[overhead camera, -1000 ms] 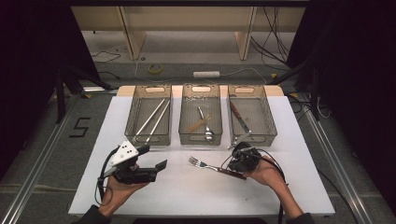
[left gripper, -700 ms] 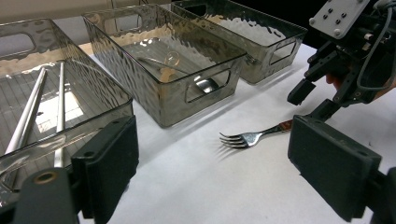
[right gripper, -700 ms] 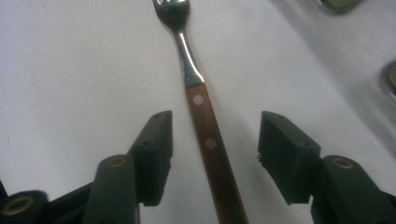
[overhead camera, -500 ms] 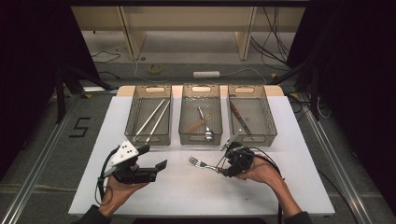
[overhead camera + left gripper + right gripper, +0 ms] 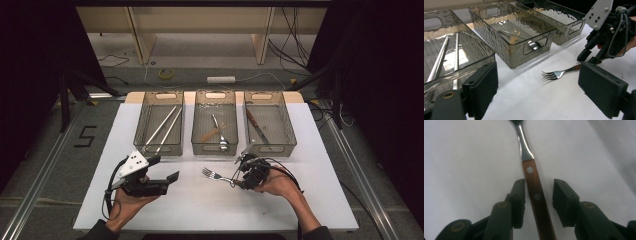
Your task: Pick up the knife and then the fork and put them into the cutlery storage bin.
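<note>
A fork (image 5: 214,175) with a brown wooden handle lies flat on the white table, tines to the left. My right gripper (image 5: 239,176) is low over its handle end. In the right gripper view the handle (image 5: 534,177) runs between the jaws of this gripper (image 5: 539,195). The left pad sits next to the wood and a gap shows at the right pad. The jaws have just been closing and are open around the handle. My left gripper (image 5: 164,169) hovers at the front left, open and empty. Its jaws (image 5: 541,100) frame the fork (image 5: 556,74) and the right gripper (image 5: 591,56) beyond.
Three clear bins stand in a row behind the fork. The left bin (image 5: 145,107) holds two metal sticks, the middle bin (image 5: 200,107) a spoon and a wooden-handled piece, the right bin (image 5: 282,107) a knife. The white table (image 5: 200,210) ends close to the person's forearms.
My right gripper has shifted a little to the left along the fork's handle. The fork lies where it was. The left gripper has kept still.
</note>
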